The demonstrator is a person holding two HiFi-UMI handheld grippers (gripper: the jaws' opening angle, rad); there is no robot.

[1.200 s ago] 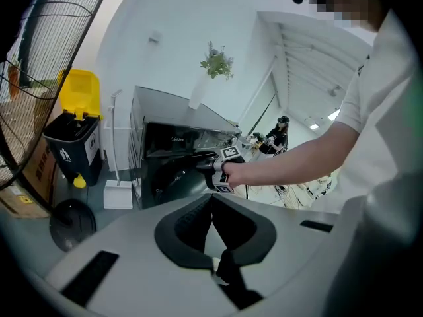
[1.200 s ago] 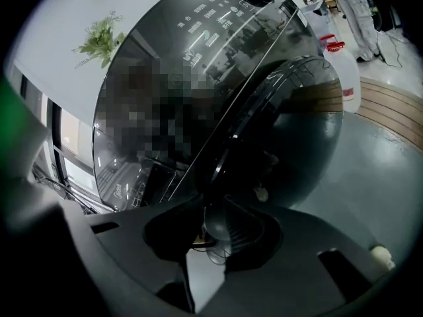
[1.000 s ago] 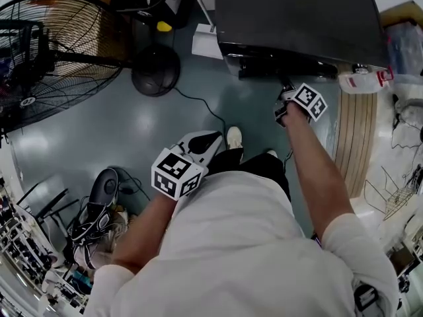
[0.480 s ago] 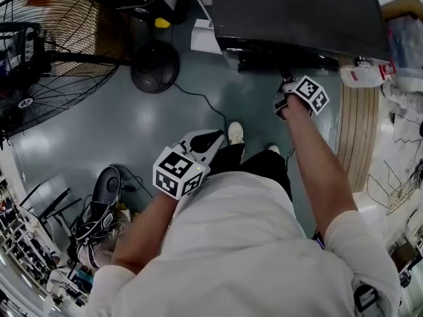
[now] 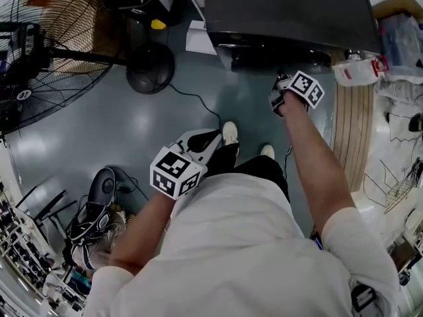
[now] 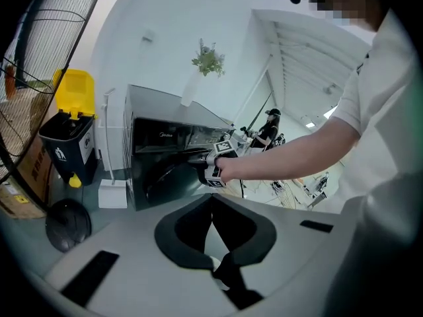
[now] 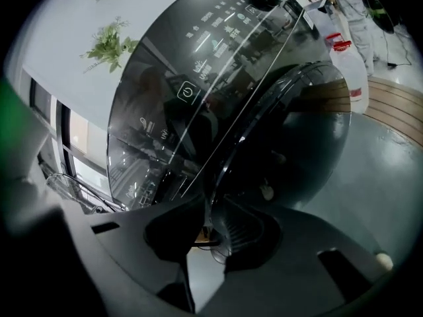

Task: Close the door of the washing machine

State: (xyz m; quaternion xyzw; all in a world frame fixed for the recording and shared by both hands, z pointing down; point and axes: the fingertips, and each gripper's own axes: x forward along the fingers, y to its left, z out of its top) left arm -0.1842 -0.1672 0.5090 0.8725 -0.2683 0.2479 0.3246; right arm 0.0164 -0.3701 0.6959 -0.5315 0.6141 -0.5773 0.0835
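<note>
**Right gripper view: jaws on the door, which was not yet home**

I read this as the middle of the closing step. The door hung on the front of the washing machine and stood partly swung out from it. Its dark glass bulge filled the frame, and its rim ran down from the machine's control panel straight into the right gripper. That gripper's jaws were closing, with the rim between the pads. As far as I could tell, the pads already pressed on it from both sides. From the head view the same gripper sat at arm's length, tight against the machine's front edge, on the side toward the person.

The left gripper hung well back from the washing machine, close to the person's body. Its fingers were together along their length with nothing between them, so it played no part here.

My judgement for the next move was to keep that grip firm and carry the rim in an arc toward the machine's front, following the hinge rather than pushing straight. I would press until the latch caught, and only then let the jaws off. A loose pinch on that thin, slick rim could have slipped mid-swing.
</note>
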